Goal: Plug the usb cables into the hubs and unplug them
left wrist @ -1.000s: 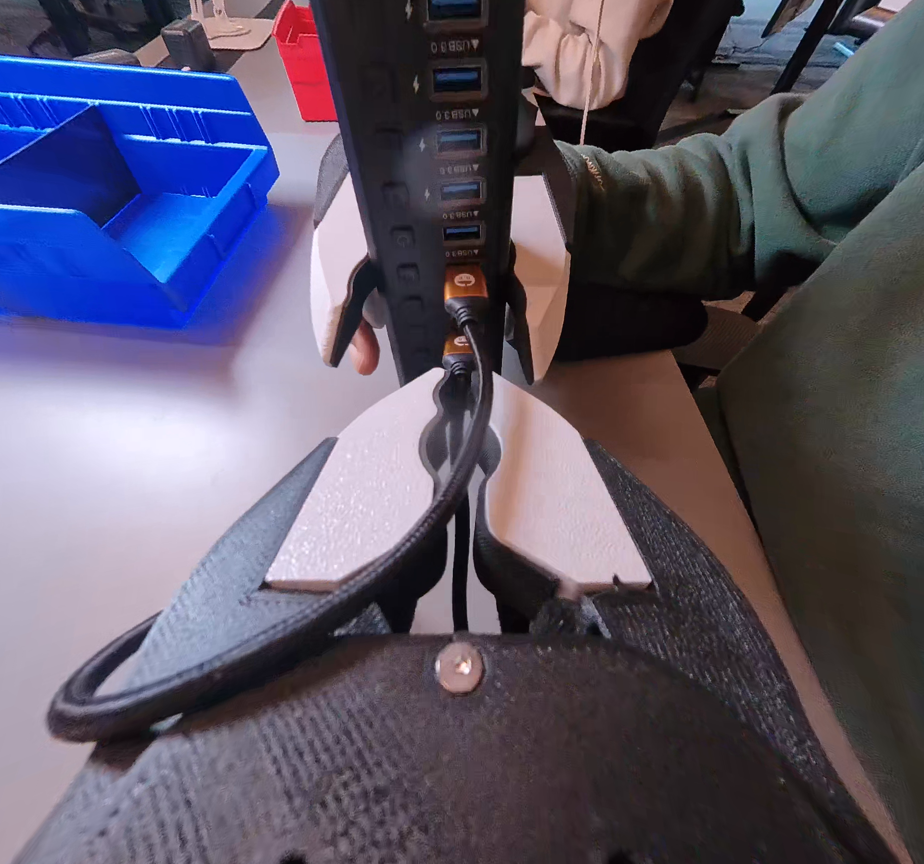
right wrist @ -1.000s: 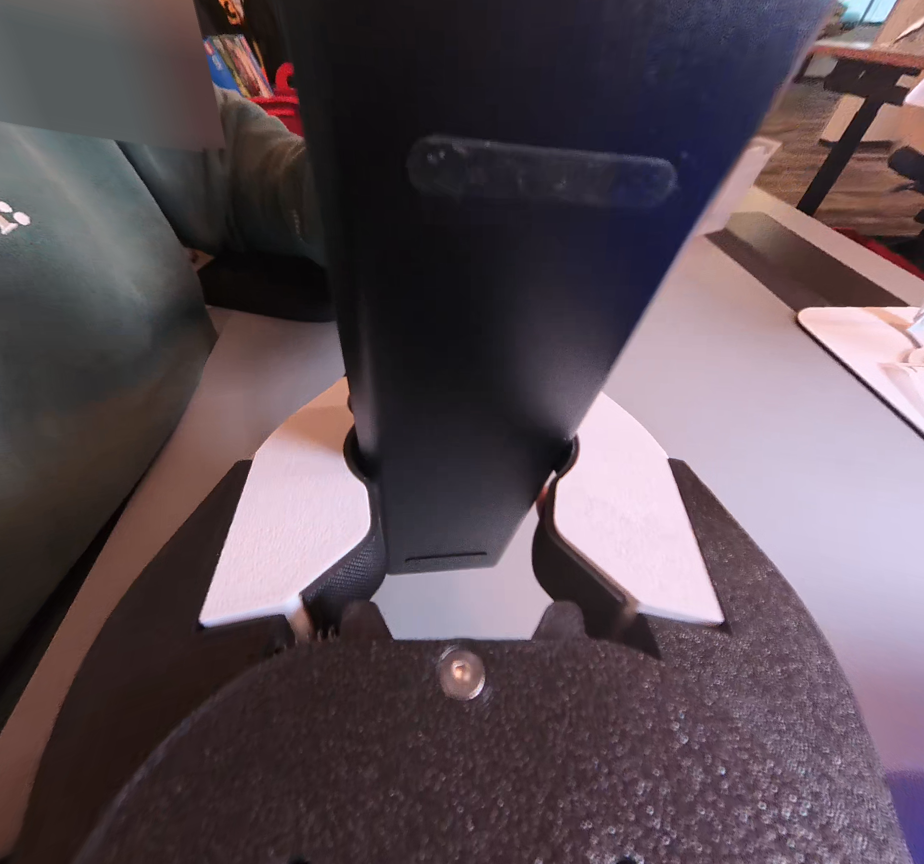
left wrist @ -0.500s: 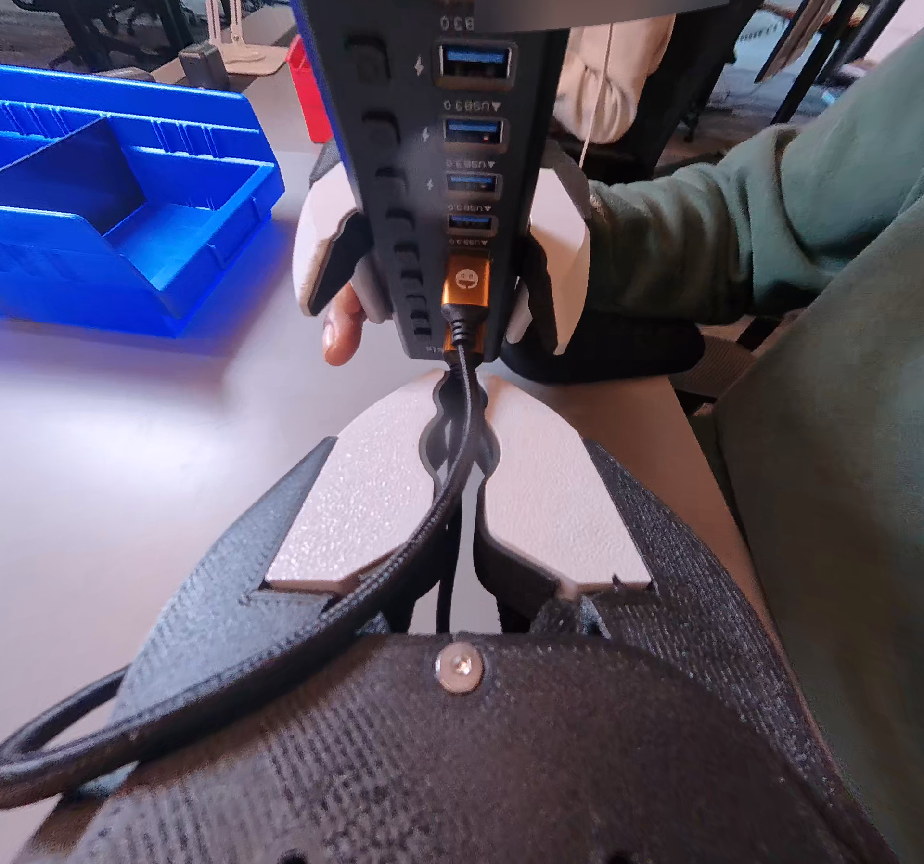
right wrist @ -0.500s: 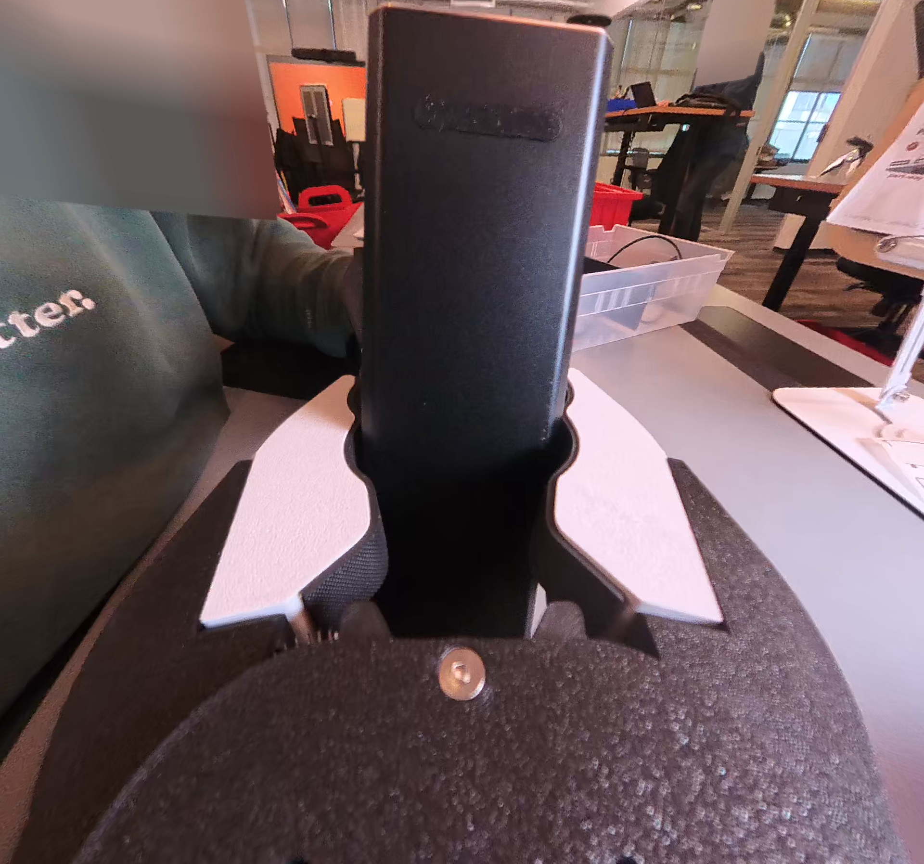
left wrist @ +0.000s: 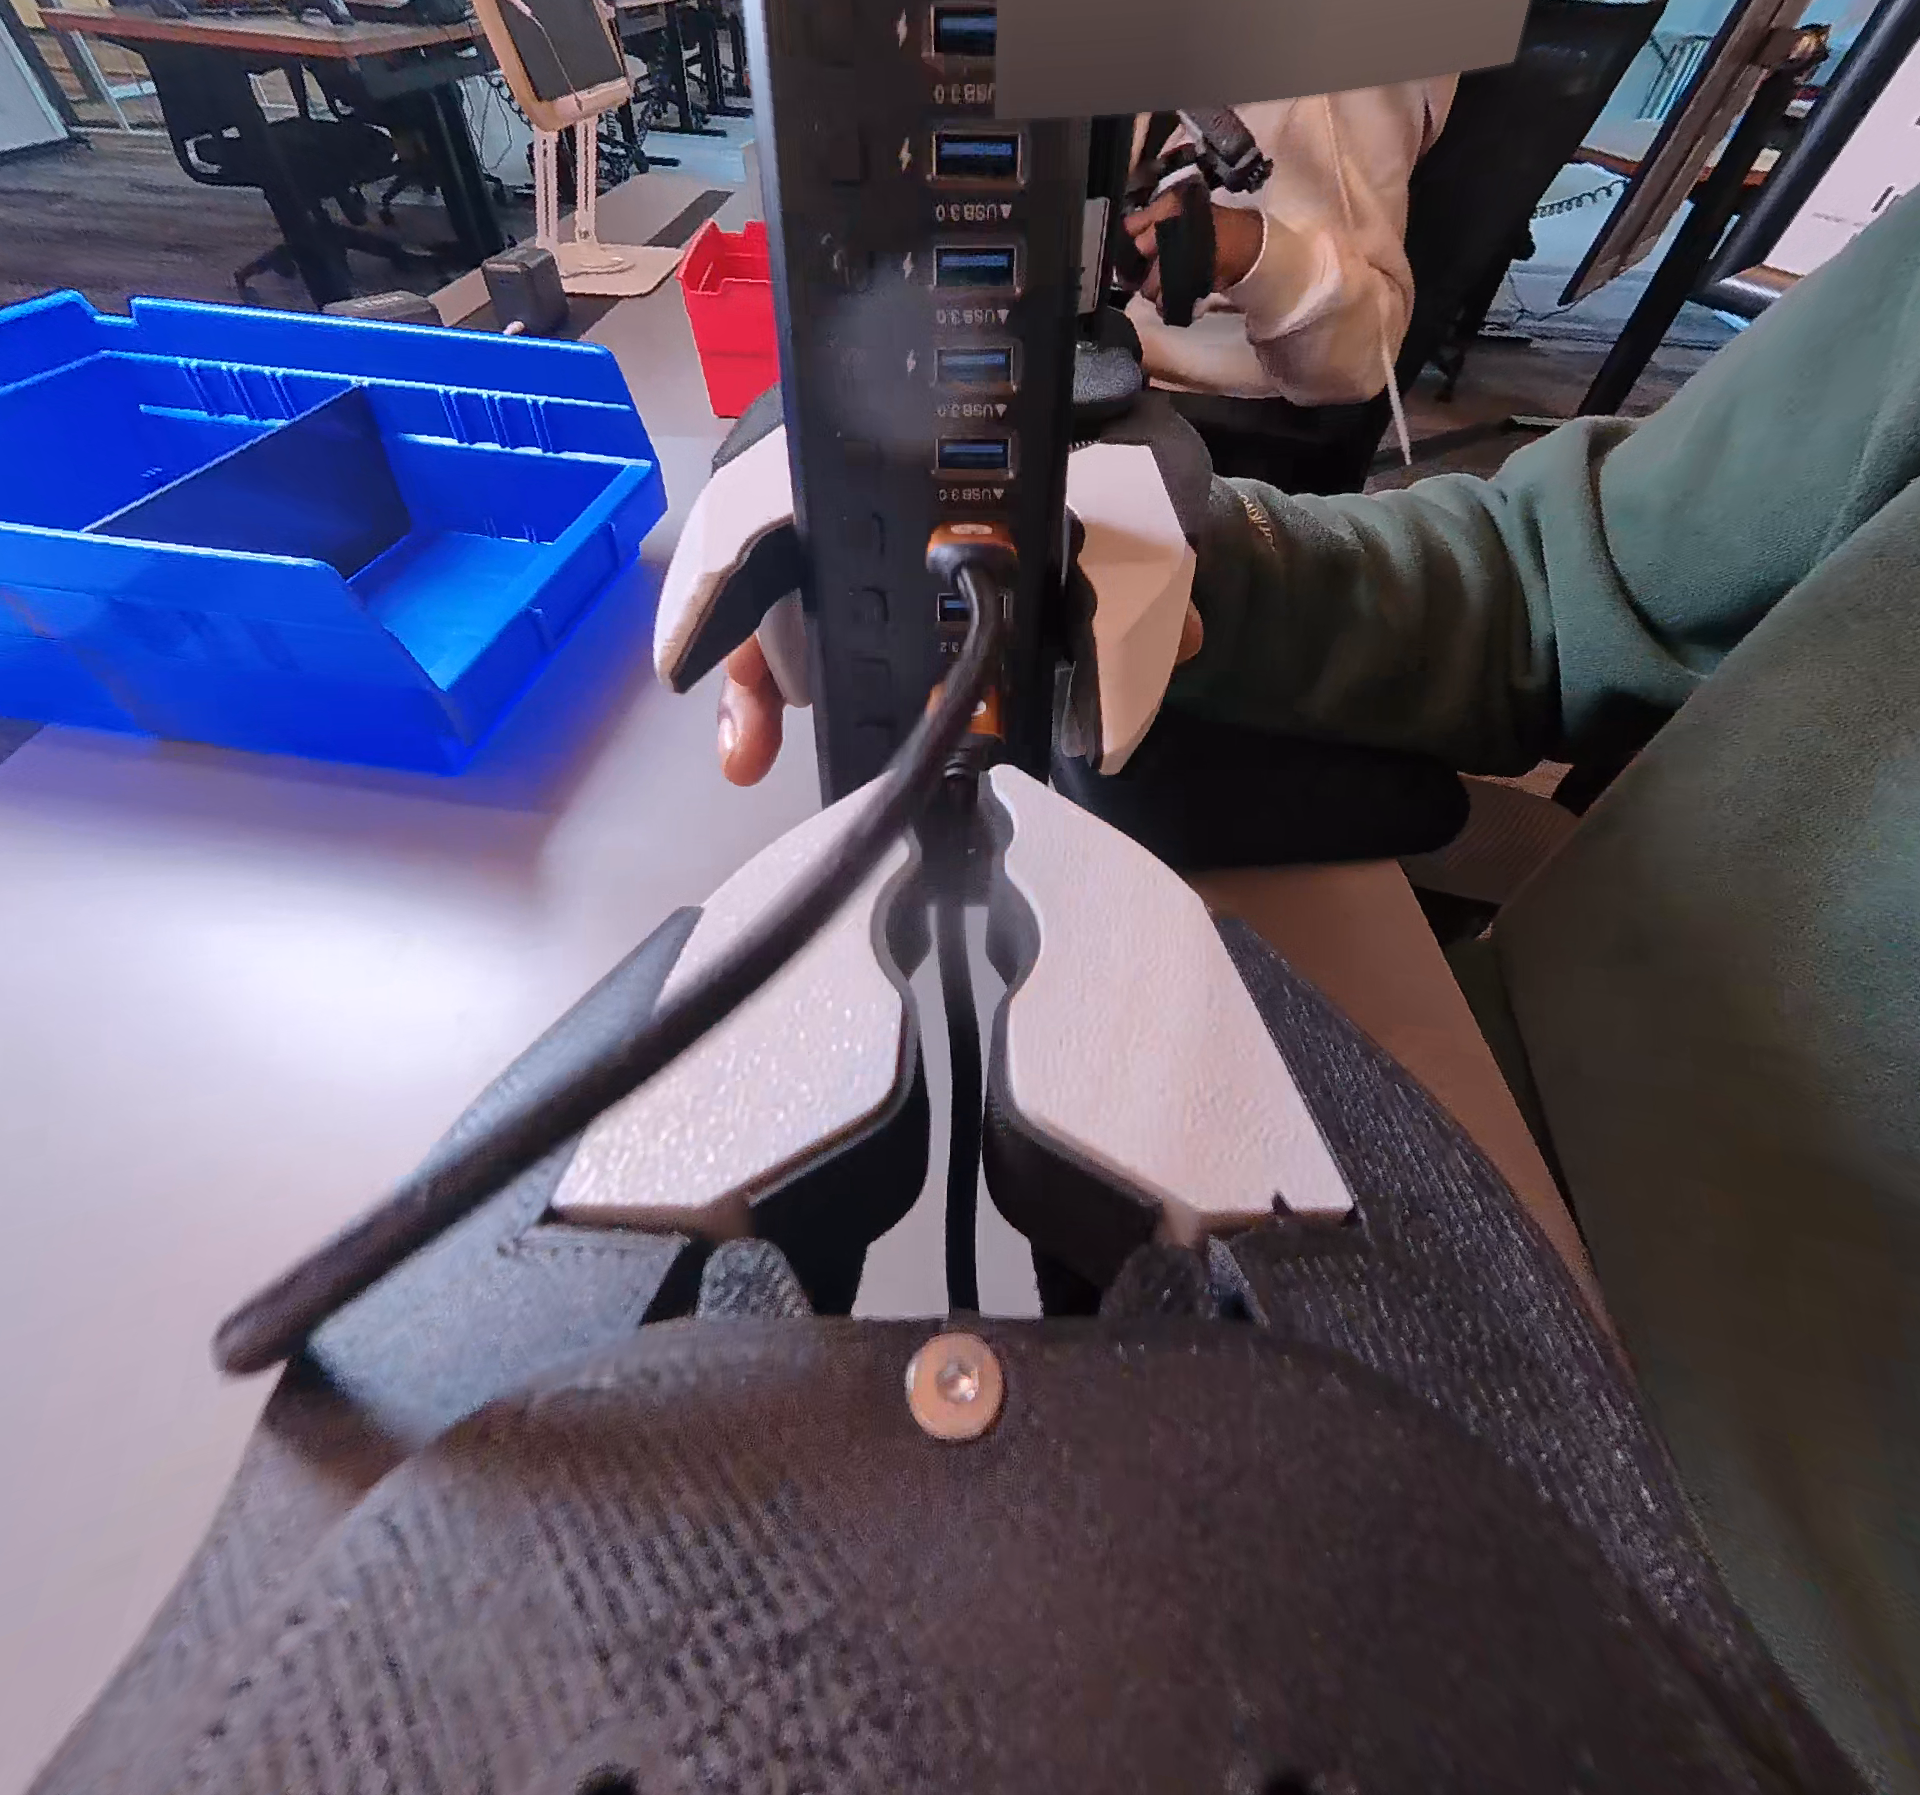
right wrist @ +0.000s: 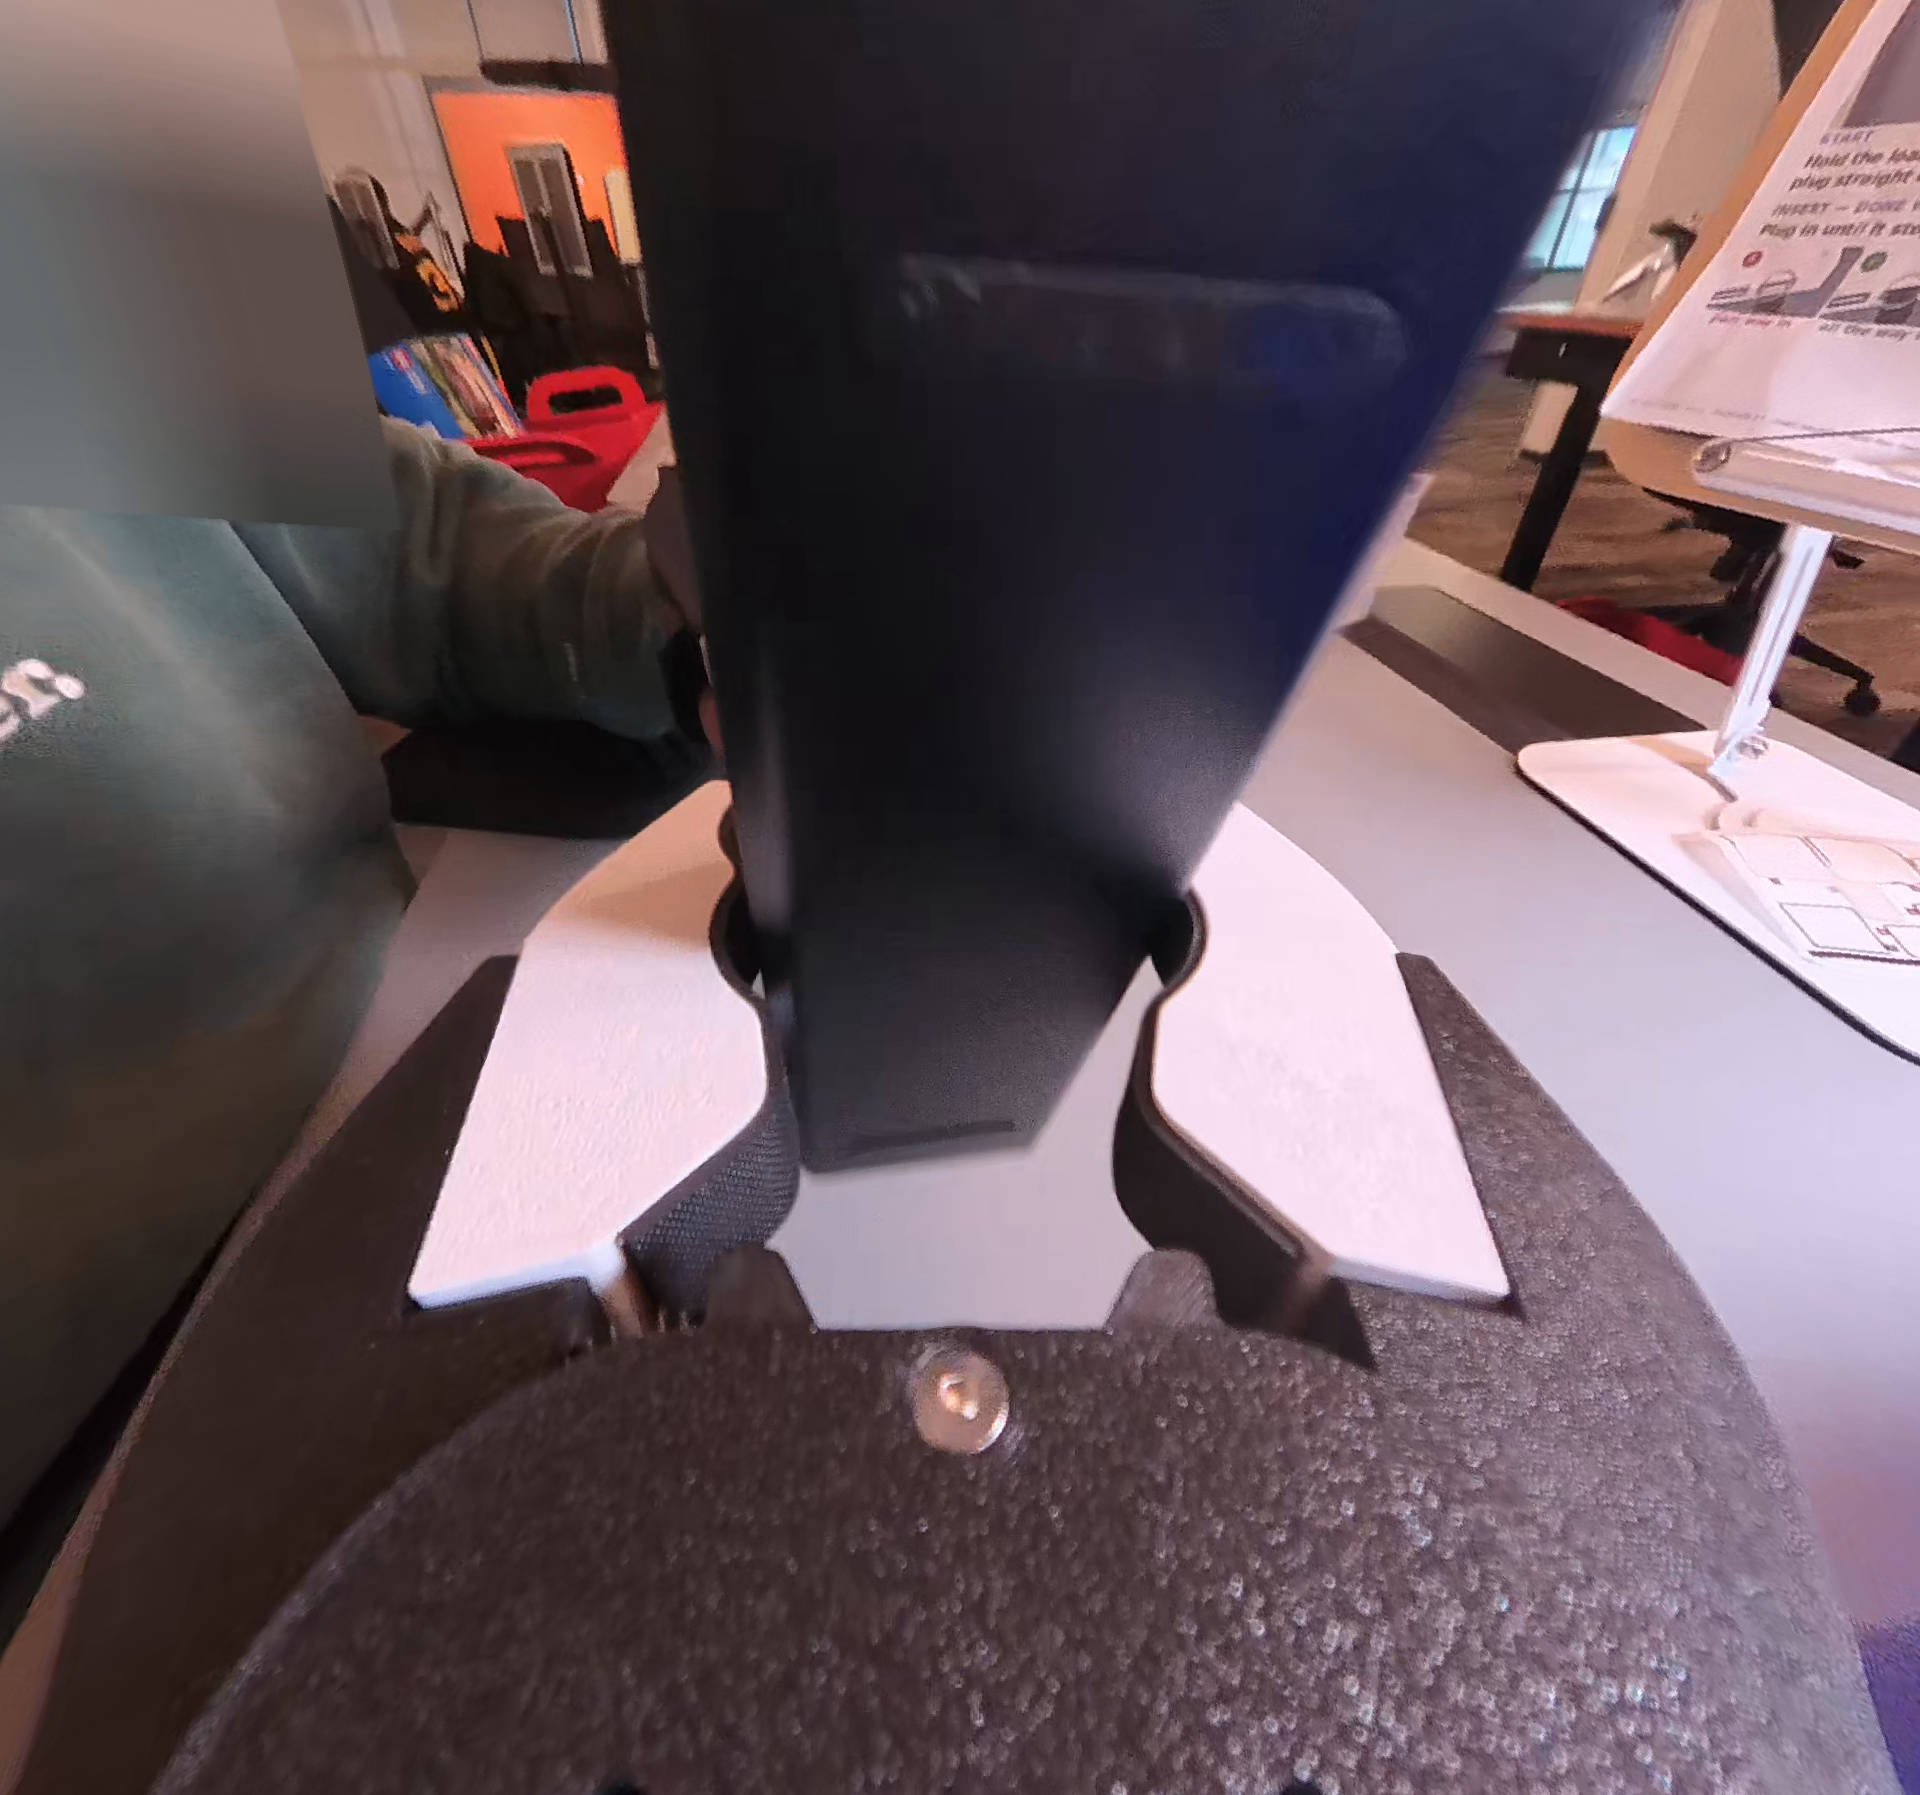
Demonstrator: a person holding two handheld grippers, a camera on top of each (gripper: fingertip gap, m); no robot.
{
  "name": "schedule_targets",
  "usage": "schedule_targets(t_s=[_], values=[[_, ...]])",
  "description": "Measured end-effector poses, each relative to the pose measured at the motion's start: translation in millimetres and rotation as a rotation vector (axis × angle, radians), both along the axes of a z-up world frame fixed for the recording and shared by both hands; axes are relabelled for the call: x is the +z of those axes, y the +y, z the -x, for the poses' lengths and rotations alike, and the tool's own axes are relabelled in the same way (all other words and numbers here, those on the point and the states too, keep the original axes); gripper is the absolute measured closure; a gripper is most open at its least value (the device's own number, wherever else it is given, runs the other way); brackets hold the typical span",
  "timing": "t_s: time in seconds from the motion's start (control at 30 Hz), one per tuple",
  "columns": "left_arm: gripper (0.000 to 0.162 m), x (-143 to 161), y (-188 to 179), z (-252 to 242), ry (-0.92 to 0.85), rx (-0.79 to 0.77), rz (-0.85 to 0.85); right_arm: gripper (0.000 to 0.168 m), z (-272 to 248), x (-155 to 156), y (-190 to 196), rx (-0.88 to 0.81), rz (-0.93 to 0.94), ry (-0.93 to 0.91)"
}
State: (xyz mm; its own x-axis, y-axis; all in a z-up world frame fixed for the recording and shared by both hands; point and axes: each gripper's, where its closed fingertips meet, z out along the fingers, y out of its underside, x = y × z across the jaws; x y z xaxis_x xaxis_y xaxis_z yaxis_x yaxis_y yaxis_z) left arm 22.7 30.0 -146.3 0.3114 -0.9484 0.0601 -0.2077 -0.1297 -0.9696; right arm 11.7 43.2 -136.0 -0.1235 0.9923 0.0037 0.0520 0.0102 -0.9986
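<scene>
I had the black hub (left wrist: 914, 311) standing upright above the worktop (left wrist: 260, 966), its lower end clamped in the right claw (right wrist: 961, 976), the column of blue ports facing my left camera. One orange-shelled plug (left wrist: 971, 550) sat in a lower port, its braided black cable (left wrist: 644, 1028) draped over my left finger. The left claw (left wrist: 951, 836) was pinched narrow on a second orange plug (left wrist: 977, 717) just below, at the hub's bottom port; whether it was seated I couldn't tell. I judged this the plugging or pulling of that second cable, so the next move called for a straight push or pull along the port axis while the right claw braced. The hub looked matte, hard plastic, slab-sided; a blue bin (left wrist: 312, 519) sat well off left.
</scene>
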Motion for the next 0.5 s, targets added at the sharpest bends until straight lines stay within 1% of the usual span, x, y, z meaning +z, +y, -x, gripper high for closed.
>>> schedule_targets(t_s=[0.07,0.13,0.27,0.33,0.4,0.5], values=[[0.156,2,1,2,-0.013,0.008,-0.004,0.089,-1,-10,3,-0.008,-0.007,-0.064],[0.156,0,0,1,-0.012,-0.003,0.0,0.091,-1,-23,3,0.016,0.013,-0.116],[0.156,-4,-4,1,0.018,-0.029,0.003,0.093,-2,-23,-4,0.055,-0.023,-0.119],[0.156,-7,-3,2,0.056,-0.022,-0.016,0.094,0,-26,-3,0.043,-0.024,-0.117],[0.156,-13,-6,3,0.109,-0.04,0.011,0.095,1,-30,-4,0.044,-0.034,-0.129],[0.156,-18,-7,4,0.165,-0.04,0.006,0.095,5,-37,-7,0.054,-0.057,-0.158]])
